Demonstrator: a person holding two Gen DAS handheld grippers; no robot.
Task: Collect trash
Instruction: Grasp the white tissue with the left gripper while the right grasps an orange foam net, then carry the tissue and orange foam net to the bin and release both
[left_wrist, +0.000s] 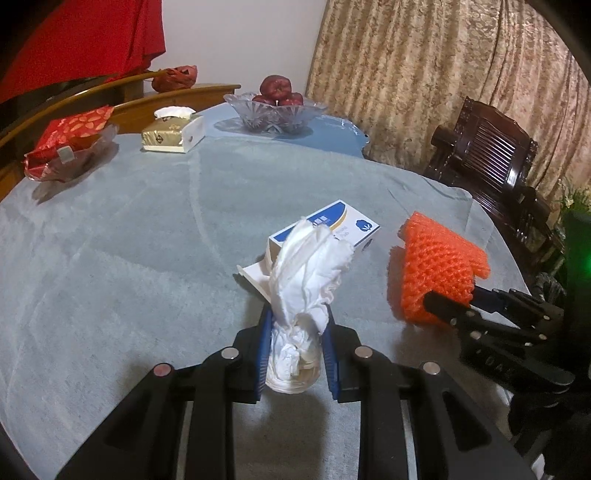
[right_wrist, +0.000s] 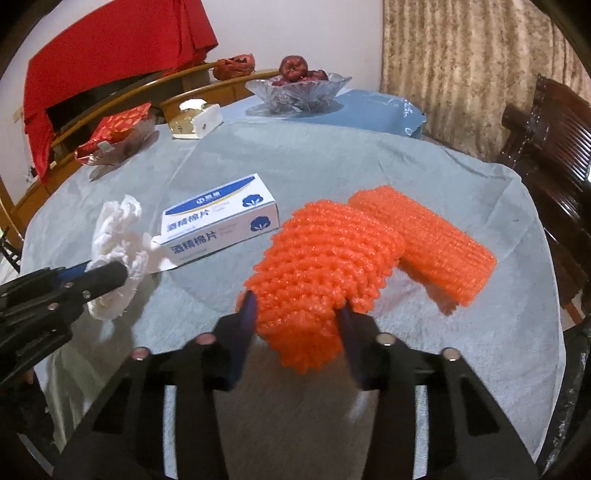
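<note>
A crumpled white tissue (left_wrist: 306, 266) stands up between the blue pads of my left gripper (left_wrist: 297, 317), which is shut on it above the grey tablecloth. In the right wrist view my right gripper (right_wrist: 297, 310) is shut on the near end of an orange foam net (right_wrist: 321, 258), its pads pressing into the sides. A second orange net (right_wrist: 428, 240) lies against it on the cloth, behind and to the right. A white and blue cotton-pad box (right_wrist: 221, 218) lies between the two grippers, its end flap open. The left gripper (right_wrist: 110, 273) with the tissue (right_wrist: 118, 229) shows at the left.
At the far end of the table are a glass bowl of red apples (left_wrist: 275, 110), a gold tissue box (left_wrist: 173, 131) and a red packet in a glass dish (left_wrist: 70, 147). A dark wooden chair (left_wrist: 491, 155) stands past the right edge, before a curtain.
</note>
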